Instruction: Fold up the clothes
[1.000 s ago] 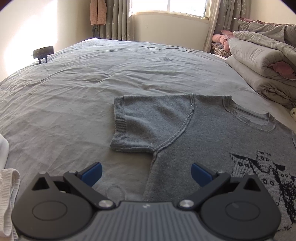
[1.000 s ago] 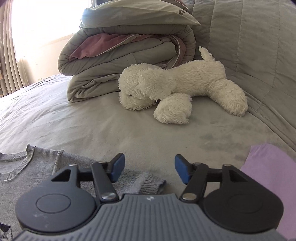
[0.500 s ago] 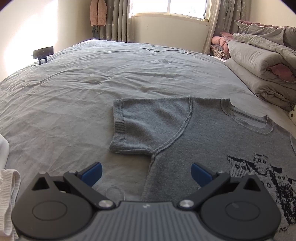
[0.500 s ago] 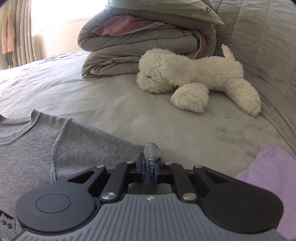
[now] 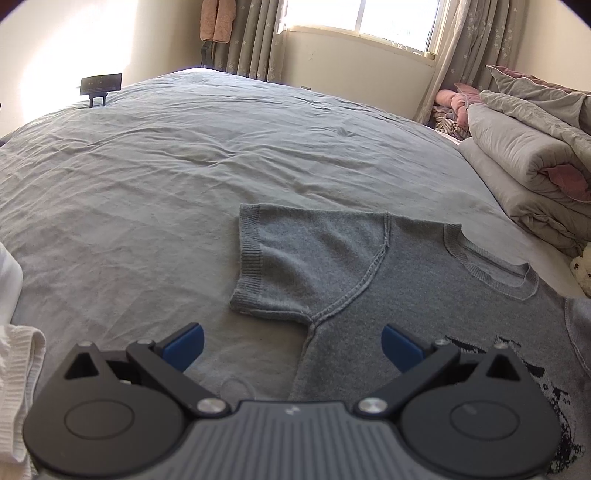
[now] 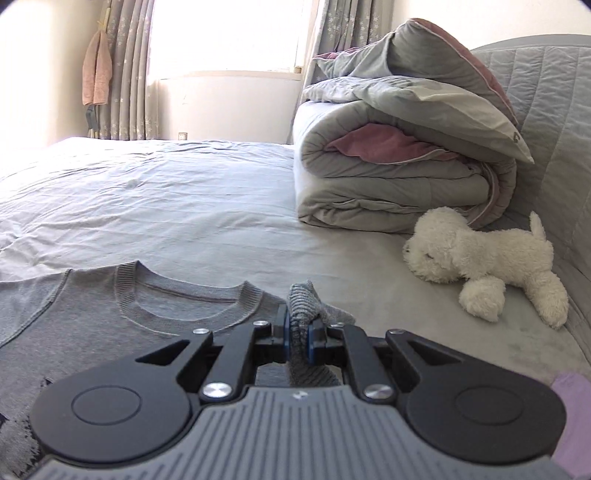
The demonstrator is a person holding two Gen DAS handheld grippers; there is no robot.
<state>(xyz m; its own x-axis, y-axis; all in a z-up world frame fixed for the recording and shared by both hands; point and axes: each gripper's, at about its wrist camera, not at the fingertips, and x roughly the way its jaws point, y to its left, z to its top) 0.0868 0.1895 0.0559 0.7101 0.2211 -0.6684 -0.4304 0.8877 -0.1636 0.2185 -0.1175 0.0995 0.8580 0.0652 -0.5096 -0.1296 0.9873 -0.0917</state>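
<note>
The right gripper (image 6: 298, 334) had its jaws pinched on the ribbed sleeve cuff (image 6: 301, 301) of the grey sweater (image 6: 110, 314), low at centre frame. The left gripper (image 5: 291, 349) stood spread wide and empty above the sweater's flat other sleeve (image 5: 306, 258) on the bed (image 5: 147, 166).

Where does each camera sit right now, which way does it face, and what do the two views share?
Left wrist: on the left gripper, open above the sweater's flat sleeve, facing the window.
Right wrist: on the right gripper, shut on the other sleeve, facing the folded duvet and plush dog.
Shared: sweater, duvet, window; no hand shows.
</note>
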